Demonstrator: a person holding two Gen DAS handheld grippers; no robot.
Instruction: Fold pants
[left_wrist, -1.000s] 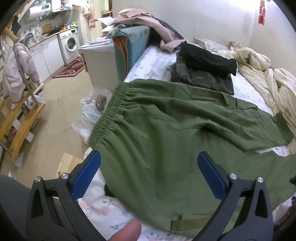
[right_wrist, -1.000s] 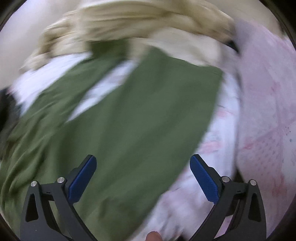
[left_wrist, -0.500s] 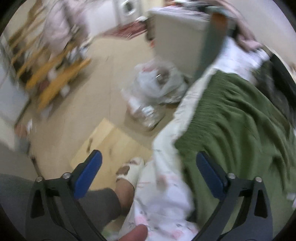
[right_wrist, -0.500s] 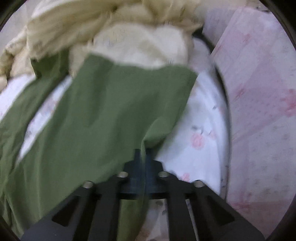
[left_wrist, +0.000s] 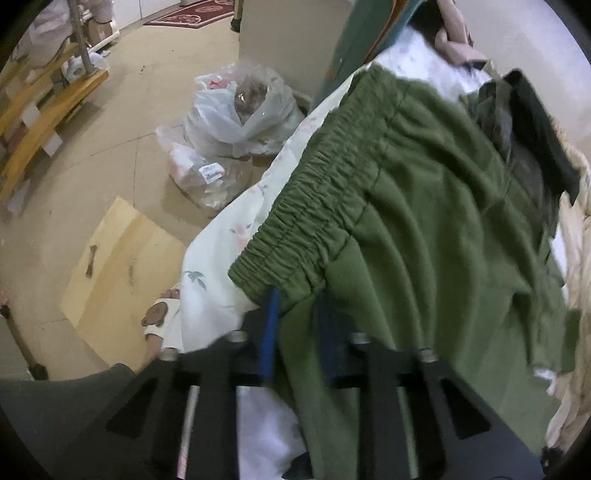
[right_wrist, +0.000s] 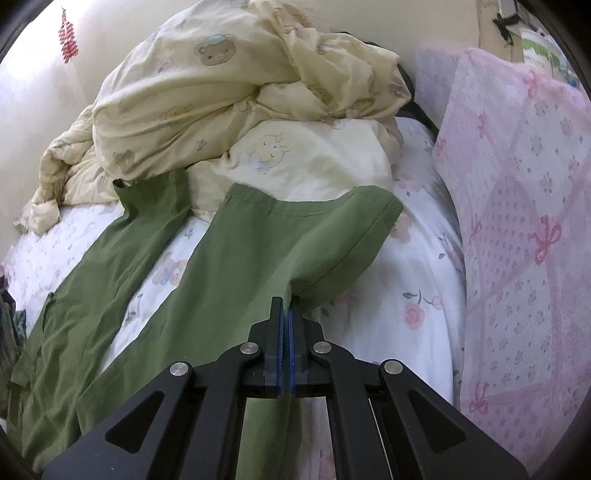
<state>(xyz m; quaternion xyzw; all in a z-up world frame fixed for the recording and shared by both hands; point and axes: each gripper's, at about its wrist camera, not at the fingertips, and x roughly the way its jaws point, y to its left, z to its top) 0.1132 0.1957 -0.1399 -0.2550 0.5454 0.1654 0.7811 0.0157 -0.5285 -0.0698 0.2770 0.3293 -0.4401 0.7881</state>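
Observation:
Green pants (left_wrist: 424, 206) lie spread on the bed, their elastic waistband (left_wrist: 317, 192) along the bed's edge. My left gripper (left_wrist: 295, 299) is at the near corner of that waistband; its jaws are closing, with bunched green fabric pinched between the blue pads. In the right wrist view the two pant legs (right_wrist: 258, 258) run away toward the quilt. My right gripper (right_wrist: 286, 306) is shut on the side edge of the nearer leg, just below its hem, and the cloth rises into a ridge there.
A cream quilt (right_wrist: 240, 92) is heaped behind the leg ends and a pink pillow (right_wrist: 524, 221) stands to the right. Dark folded clothes (left_wrist: 524, 122) lie beyond the waistband. Plastic bags (left_wrist: 236, 110), a wooden board (left_wrist: 118, 269) and a person's slippered foot (left_wrist: 159, 317) are on the floor.
The left gripper came down to the waistband corner and went from wide open to nearly closed on the fabric. The right gripper closed on the leg's edge and pulled it slightly up.

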